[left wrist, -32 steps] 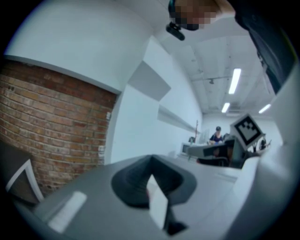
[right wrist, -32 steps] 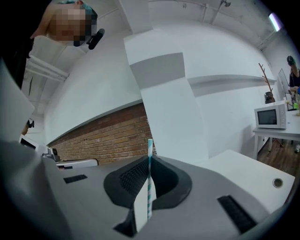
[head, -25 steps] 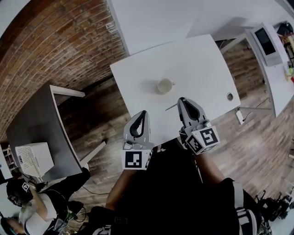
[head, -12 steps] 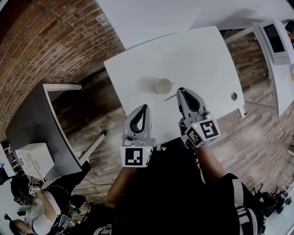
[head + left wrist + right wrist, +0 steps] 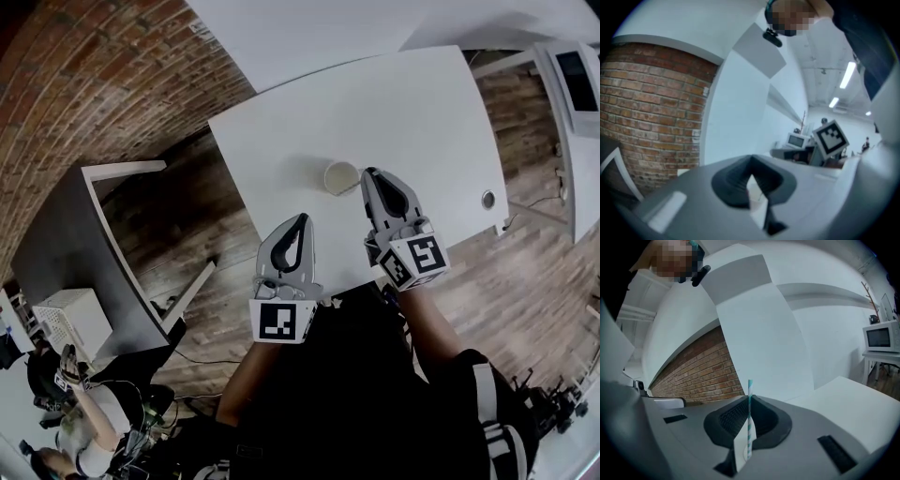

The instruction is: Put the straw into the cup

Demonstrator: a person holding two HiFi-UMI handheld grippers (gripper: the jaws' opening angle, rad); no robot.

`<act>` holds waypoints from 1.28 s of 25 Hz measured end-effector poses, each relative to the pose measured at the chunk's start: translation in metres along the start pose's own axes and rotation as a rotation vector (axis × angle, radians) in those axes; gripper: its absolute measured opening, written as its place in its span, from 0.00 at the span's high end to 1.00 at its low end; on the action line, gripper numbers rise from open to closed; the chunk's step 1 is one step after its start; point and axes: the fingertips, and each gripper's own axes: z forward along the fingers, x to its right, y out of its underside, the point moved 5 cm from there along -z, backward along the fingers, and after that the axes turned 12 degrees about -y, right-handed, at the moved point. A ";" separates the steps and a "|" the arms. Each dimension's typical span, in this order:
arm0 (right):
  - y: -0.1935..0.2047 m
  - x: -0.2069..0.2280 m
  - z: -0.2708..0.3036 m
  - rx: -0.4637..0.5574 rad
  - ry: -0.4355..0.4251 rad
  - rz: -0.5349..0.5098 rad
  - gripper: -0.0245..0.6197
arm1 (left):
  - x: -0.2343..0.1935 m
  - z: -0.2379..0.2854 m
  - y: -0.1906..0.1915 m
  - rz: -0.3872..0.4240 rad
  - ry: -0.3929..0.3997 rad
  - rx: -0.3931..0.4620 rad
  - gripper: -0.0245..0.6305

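A pale cup (image 5: pixel 340 176) with a small handle stands on the white table (image 5: pixel 422 122) in the head view. My right gripper (image 5: pixel 372 176) has its tip just right of the cup, almost touching it. In the right gripper view, that gripper (image 5: pixel 749 401) is shut on a teal-and-white striped straw (image 5: pixel 749 418) that stands upright between its jaws. The straw does not show in the head view. My left gripper (image 5: pixel 299 221) hovers over the table's near edge, below and left of the cup. In the left gripper view, its jaws (image 5: pixel 751 161) meet with nothing held.
A round grommet (image 5: pixel 487 199) sits in the table near its right edge. A grey desk (image 5: pixel 66 244) with a white box (image 5: pixel 61 314) stands at the left, and a person (image 5: pixel 75 422) is below it. Wooden floor surrounds the table. A second white table (image 5: pixel 309 28) lies beyond.
The straw showed as a thin line left of the right gripper's tip; now it is out of sight in the head view. The right gripper has closed in on the cup.
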 end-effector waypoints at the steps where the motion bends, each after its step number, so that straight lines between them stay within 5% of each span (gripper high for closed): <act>1: 0.002 0.003 0.003 -0.004 -0.001 -0.002 0.94 | 0.000 0.002 0.001 -0.003 -0.002 -0.002 0.96; 32: 0.071 0.052 0.053 -0.206 -0.020 0.044 0.94 | -0.006 0.026 0.025 -0.045 -0.051 -0.066 0.96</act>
